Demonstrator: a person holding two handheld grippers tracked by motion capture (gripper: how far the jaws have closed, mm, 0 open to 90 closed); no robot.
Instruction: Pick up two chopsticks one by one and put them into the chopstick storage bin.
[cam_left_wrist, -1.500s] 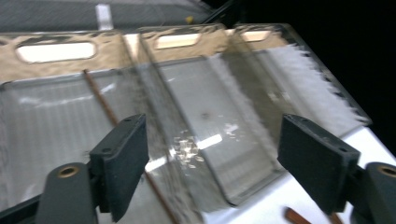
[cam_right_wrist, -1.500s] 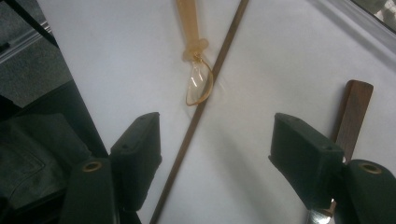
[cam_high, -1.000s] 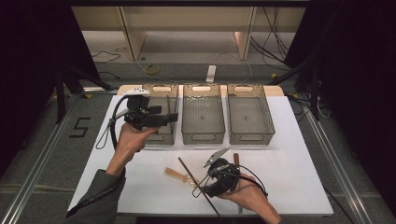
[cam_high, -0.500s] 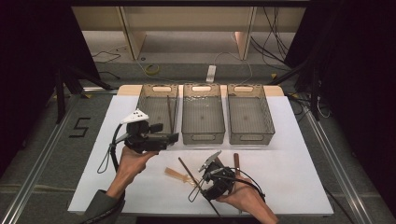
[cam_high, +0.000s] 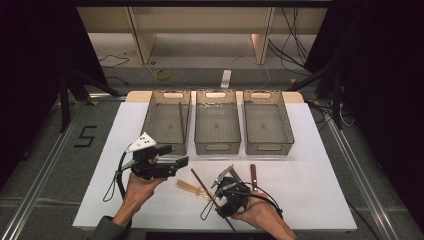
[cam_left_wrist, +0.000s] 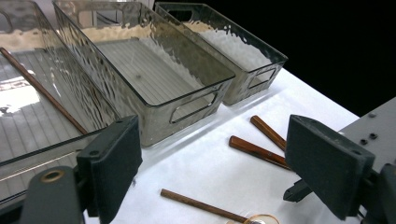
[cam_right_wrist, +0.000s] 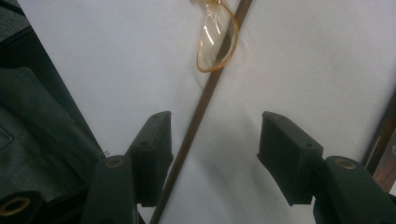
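left claw (cam_high: 181, 162) wide open, empty, hovering just in front of the left bin (cam_high: 167, 146), which has one brown chopstick (cam_high: 182, 121) inside. right claw (cam_high: 229, 176) about two-thirds open and has just been closing, holding nothing yet; it straddles the loose chopstick (cam_right_wrist: 201, 112) on the counter (cam_high: 310, 195), stick close to one pad. Amber plastic spoon (cam_right_wrist: 215, 42) overlaps that stick further along. Risk: off-centre closure could roll the stick out or drag the spoon with it. Two more brown sticks (cam_left_wrist: 261, 142) lie near the middle bin (cam_left_wrist: 154, 74). Right half of the counter is free; the near edge is close behind the right hand (cam_high: 260, 216)
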